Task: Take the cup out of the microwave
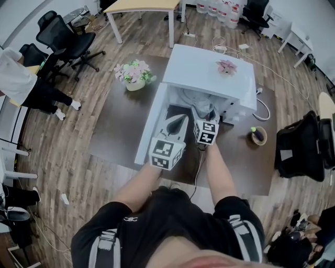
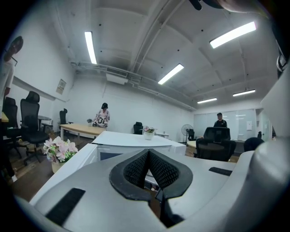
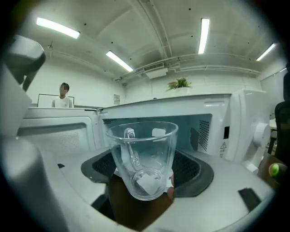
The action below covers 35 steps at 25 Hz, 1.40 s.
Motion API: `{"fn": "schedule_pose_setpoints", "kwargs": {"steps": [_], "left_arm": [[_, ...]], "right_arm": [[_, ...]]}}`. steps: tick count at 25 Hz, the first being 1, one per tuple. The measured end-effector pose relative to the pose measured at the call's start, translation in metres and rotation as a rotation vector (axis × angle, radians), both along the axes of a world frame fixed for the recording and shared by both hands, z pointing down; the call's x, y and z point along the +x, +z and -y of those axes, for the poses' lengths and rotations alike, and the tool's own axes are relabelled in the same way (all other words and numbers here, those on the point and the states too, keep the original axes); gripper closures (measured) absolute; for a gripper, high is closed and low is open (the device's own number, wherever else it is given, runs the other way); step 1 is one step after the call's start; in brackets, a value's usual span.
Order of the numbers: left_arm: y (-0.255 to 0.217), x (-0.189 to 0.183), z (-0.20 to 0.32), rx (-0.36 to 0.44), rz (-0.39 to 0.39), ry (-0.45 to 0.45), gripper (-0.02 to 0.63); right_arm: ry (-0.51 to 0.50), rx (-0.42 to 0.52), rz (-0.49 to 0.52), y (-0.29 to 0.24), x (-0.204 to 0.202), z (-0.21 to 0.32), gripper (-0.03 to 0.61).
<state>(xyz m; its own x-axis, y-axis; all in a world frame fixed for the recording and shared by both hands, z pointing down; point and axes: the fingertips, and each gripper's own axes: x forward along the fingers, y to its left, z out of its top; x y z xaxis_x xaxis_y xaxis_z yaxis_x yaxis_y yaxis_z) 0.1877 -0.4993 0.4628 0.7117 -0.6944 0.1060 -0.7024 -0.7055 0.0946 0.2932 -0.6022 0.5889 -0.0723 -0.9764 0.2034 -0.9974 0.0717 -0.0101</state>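
Right gripper view: claw point(image 3: 147, 173) grips cup point(image 3: 141, 147); plant point(image 3: 180, 84) tops open microwave point(image 3: 206, 124).

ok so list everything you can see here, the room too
microwave: one, white, on the table, door open
glass cup: one, clear, in the right tool, in front of the microwave's opening
potted plant: one, pink, on top of the microwave
flower pot: one, pink blooms, on the table left of the microwave
small bowl: one, tan, on the table right of the microwave
table: one, dark brown, centre
office chairs: several, black, room's edges
water bottles: several, pale, far floor
seated person: one, white top, left edge
left tool: grey, shut, empty
right tool: grey, closed on the glass cup
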Motion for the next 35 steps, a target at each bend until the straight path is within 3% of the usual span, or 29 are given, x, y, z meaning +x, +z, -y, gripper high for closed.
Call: {"fn": "schedule_pose_setpoints", "kwargs": {"steps": [12,20,35], "left_arm": [[-0.022,-0.018,-0.025,0.008,-0.040,-0.005,0.614],[-0.032,-0.013,-0.048,0.031,-0.048,0.032,0.614],[-0.042,-0.009,-0.062,0.059,-0.042,0.052,0.614]], "right_arm": [[0.037,0.110,0.025,-0.089,0.001,-0.101,0.204],[0.096,0.190,0.041,-0.148,0.010,-0.142,0.206],[0.089,0.173,0.010,-0.156,0.002,-0.165,0.204]]}}
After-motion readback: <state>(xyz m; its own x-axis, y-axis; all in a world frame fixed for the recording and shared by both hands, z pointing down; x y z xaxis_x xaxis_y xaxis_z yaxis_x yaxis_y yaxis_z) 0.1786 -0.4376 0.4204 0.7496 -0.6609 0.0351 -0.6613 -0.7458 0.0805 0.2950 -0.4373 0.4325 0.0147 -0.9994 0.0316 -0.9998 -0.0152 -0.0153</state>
